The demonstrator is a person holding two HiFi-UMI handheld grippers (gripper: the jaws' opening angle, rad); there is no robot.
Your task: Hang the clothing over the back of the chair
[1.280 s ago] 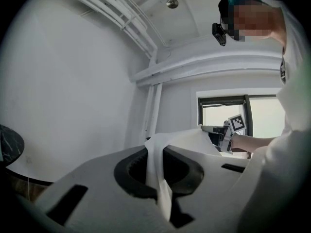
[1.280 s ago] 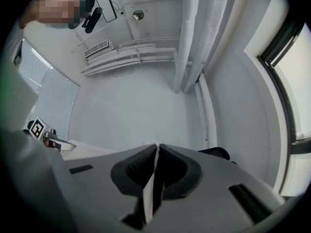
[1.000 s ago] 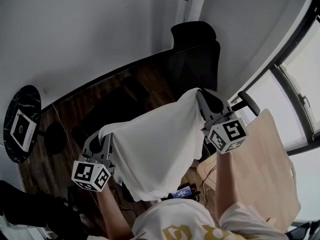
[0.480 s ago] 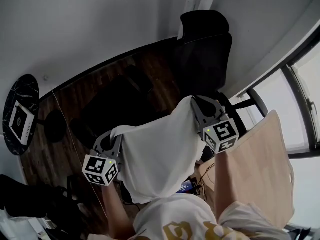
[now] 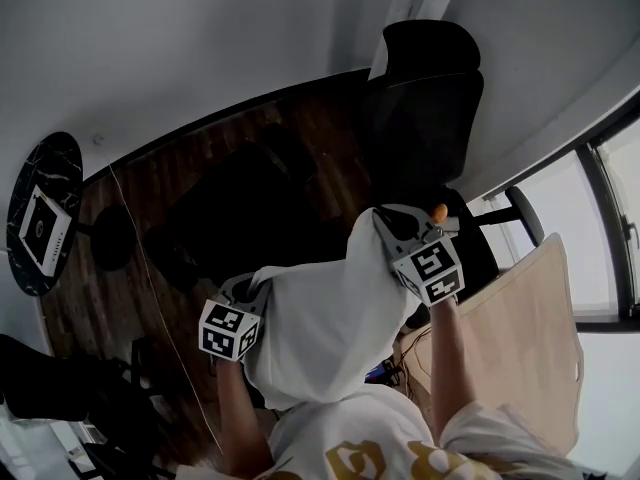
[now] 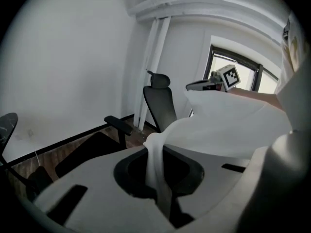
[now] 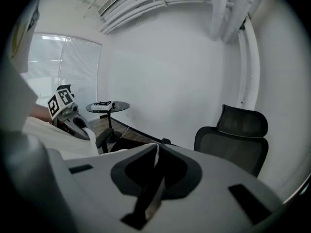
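One white cloth garment (image 5: 320, 313) hangs in the air, stretched between both grippers in front of the person's chest, with its lower part sagging toward the body. It is clear of the chair.

I read the left gripper (image 5: 248, 286) as clenched on one upper corner. Its own view shows a twisted band of fabric running down between the closed jaws. The right gripper (image 5: 388, 220) is clamped on the other corner. There I see only a thin white edge pinched between the jaws.

The black mesh office chair with a headrest (image 5: 425, 108) stands beyond the garment, near the white wall (image 5: 180, 38). The dark wooden floor (image 5: 200, 183) lies below.

A round black side table (image 5: 25, 258) at far left carries a white box (image 5: 42, 230). A pale wooden board (image 5: 530, 328) sits at right, beside the window (image 5: 610, 228).
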